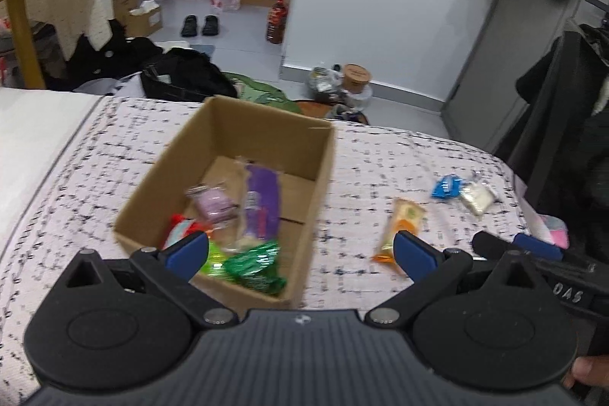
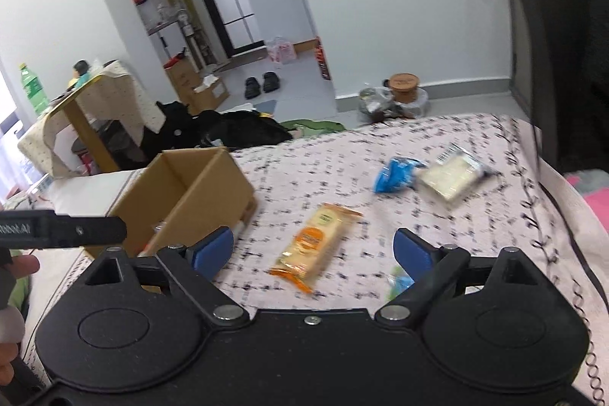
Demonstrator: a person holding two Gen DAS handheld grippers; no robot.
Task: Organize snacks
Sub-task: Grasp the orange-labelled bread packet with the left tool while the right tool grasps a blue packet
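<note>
A cardboard box [image 1: 319, 162] stands on the patterned bed cover and holds several snacks, among them a purple pack [image 1: 262, 204] and a green pack [image 1: 255, 267]. My left gripper [image 1: 300, 252] hangs open over the box's near end, with nothing between its fingers. To the right of the box lie an orange-and-cream snack pack [image 1: 403, 227], a blue packet [image 1: 445, 186] and a white packet [image 1: 477, 196]. In the right wrist view my right gripper [image 2: 314, 252] is open just short of the orange-and-cream pack [image 2: 314, 246], apart from it. The blue packet [image 2: 394, 174] and white packet [image 2: 449, 175] lie beyond. The box [image 2: 213, 193] stands at the left.
The bed cover [image 2: 342, 155] ends at a far edge with floor clutter behind: black bags [image 1: 186, 75], a brown jar [image 2: 403, 87]. A dark coat [image 1: 563, 124] hangs at the right. A small green-blue wrapper [image 2: 399, 276] lies by my right gripper's right finger. The left gripper's body [image 2: 61, 229] crosses the left.
</note>
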